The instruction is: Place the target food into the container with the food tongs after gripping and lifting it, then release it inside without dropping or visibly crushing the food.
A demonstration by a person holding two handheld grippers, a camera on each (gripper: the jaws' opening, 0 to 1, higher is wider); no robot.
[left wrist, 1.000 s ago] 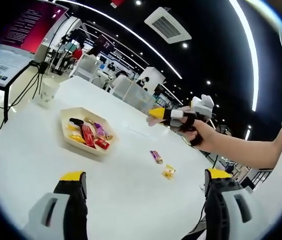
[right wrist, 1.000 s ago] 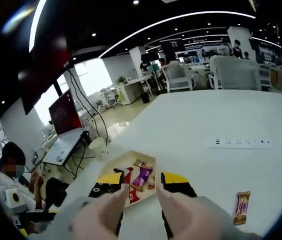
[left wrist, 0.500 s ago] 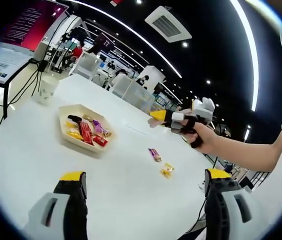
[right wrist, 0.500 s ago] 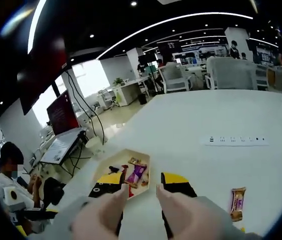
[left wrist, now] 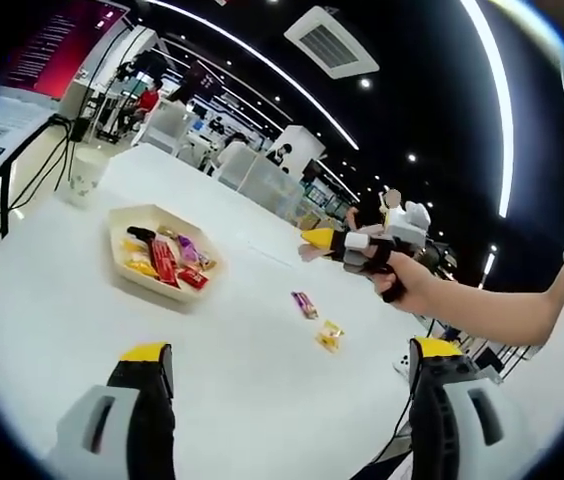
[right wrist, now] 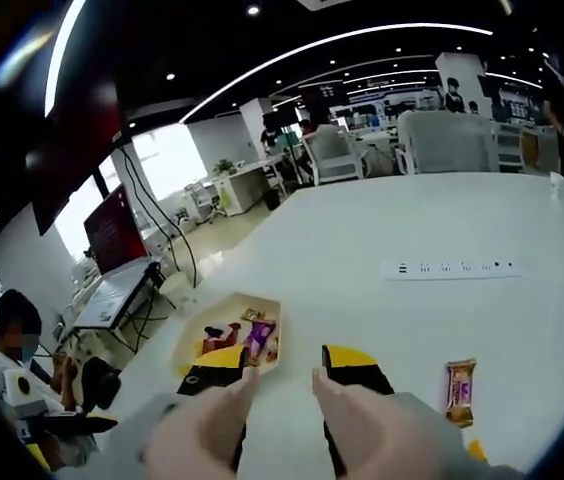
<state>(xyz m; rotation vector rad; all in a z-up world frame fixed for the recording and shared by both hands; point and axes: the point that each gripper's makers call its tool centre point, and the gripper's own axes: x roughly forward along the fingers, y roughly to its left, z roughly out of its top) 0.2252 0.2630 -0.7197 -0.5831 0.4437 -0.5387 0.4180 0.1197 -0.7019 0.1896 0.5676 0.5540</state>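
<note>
On the white surface (left wrist: 82, 300), bare room spreads wide ahead of the left claw (left wrist: 287, 385), whose jaws stand wide apart. At ten o'clock the tray (left wrist: 122, 275) of wrapped snacks sits in the way; toward one o'clock lie a purple bar (left wrist: 304, 304) and a yellow candy (left wrist: 328, 336), with the right claw (left wrist: 314, 240) held above them.

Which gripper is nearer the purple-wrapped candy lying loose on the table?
Right. The right gripper hangs in the air just above and beyond the purple-wrapped candy; the left gripper is held farther back from it, jaws wide apart.
</note>
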